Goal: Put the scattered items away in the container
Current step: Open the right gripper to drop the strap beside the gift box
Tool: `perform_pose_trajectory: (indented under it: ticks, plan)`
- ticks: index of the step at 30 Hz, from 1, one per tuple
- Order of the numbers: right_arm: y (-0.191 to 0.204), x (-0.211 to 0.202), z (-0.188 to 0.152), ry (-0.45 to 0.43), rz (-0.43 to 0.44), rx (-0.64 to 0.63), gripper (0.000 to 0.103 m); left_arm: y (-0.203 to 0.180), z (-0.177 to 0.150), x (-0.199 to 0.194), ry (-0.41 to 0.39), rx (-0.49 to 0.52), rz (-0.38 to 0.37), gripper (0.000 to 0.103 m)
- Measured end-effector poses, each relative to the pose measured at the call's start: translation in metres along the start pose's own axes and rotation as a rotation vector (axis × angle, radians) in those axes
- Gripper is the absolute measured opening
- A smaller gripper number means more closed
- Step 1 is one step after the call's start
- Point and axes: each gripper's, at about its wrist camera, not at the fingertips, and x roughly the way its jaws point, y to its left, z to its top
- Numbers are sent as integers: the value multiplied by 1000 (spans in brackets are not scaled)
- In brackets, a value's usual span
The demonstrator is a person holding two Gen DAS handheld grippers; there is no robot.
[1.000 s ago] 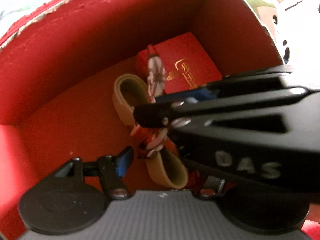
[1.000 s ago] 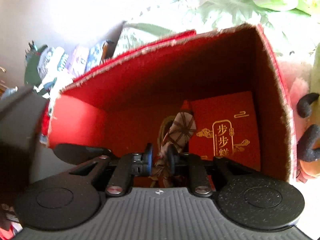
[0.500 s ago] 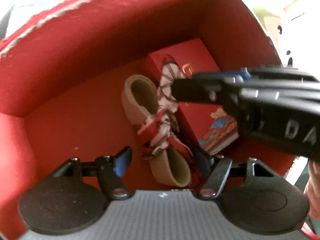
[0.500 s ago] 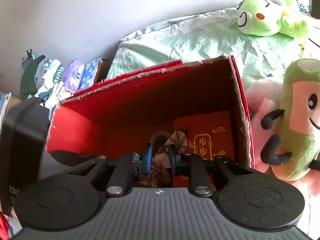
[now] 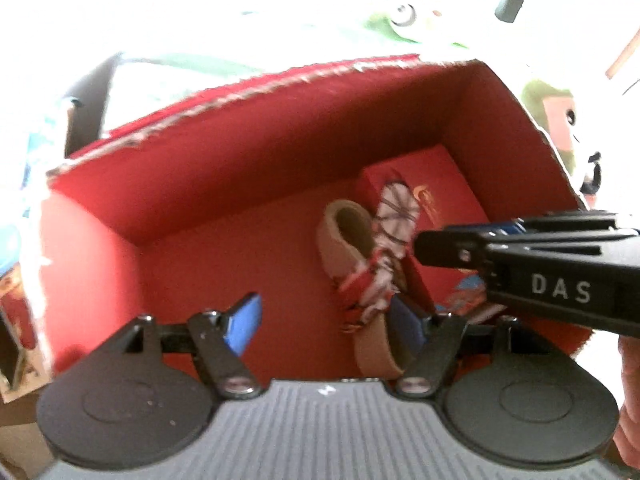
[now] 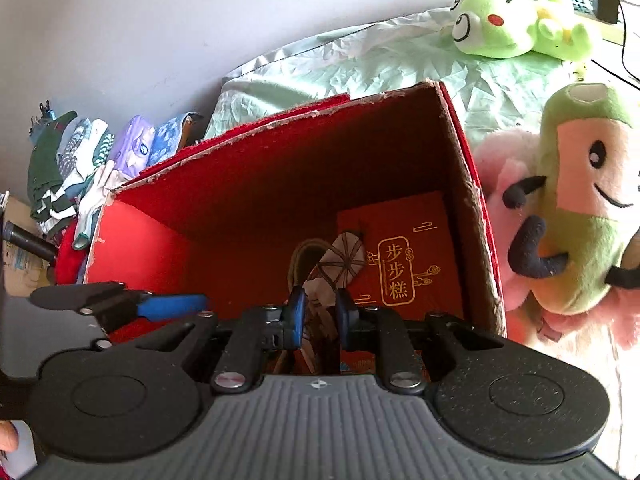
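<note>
A red cardboard box (image 5: 240, 152) (image 6: 300, 168) stands open below both grippers. On its floor lie a tan strap (image 5: 344, 232) wrapped in a red-and-white patterned scarf (image 5: 394, 216) (image 6: 344, 252) and a small red box with gold characters (image 5: 440, 192) (image 6: 404, 256). My left gripper (image 5: 324, 326) hovers over the strap's near end, its jaws opening and the pads clear of it. One of its fingers (image 6: 172, 306) shows at the left of the right wrist view. My right gripper (image 6: 320, 314) (image 5: 424, 244) reaches in from the right, closing narrowly on the scarf.
A green frog plush (image 6: 492, 28) lies on a pale green sheet (image 6: 360, 60) behind the box. A green-and-pink plush (image 6: 580, 200) leans against the box's right wall. Folded clothes (image 6: 72, 168) are piled at the left. A hand (image 5: 628, 400) shows at the right edge.
My left gripper has risen and pulled back, so the box's rim and surroundings now show, and its jaws stand wider. The right gripper has drawn back a little, with the scarf still between its pads.
</note>
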Motion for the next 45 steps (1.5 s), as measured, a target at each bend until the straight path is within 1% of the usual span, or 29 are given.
perform_pose_trajectory:
  ticks: [2, 4, 5, 6, 8, 13, 19, 23, 31, 33, 37, 42, 45]
  plan:
    - [2, -3, -2, -13, -11, -1, 19, 10, 2, -5, -31, -8, 43, 73]
    - [6, -6, -4, -32, -31, -12, 20, 6, 10, -8, -61, -16, 88, 75]
    - [8, -8, -5, -43, -41, -20, 20, 6, 8, -11, -74, -24, 105, 76]
    - [10, -10, -6, -53, -49, -25, 20, 13, 7, -12, -85, -33, 117, 77]
    - [13, -12, -9, -67, -61, -32, 21, 13, 12, 0, -101, -50, 139, 77]
    - [18, -17, -16, -95, -86, -42, 22, 15, 7, -3, -135, -60, 209, 79]
    - [21, -20, -24, -119, -119, -49, 22, 16, 3, -7, -153, -91, 225, 81]
    - [23, -23, -28, -124, -134, -54, 26, 16, 2, -8, -160, -96, 241, 83]
    - [25, -29, -36, -151, -159, -52, 27, 12, -6, -14, -194, -102, 280, 98]
    - [25, -29, -37, -158, -167, -47, 27, 11, -7, -15, -203, -102, 288, 99]
    - [26, -31, -41, -181, -189, -51, 28, 11, -10, -19, -214, -119, 279, 99]
    - [24, -37, -44, -222, -190, -44, 29, 9, -13, -27, -239, -126, 287, 97]
    - [25, -39, -45, -223, -195, -51, 32, 5, -15, -30, -248, -120, 293, 97]
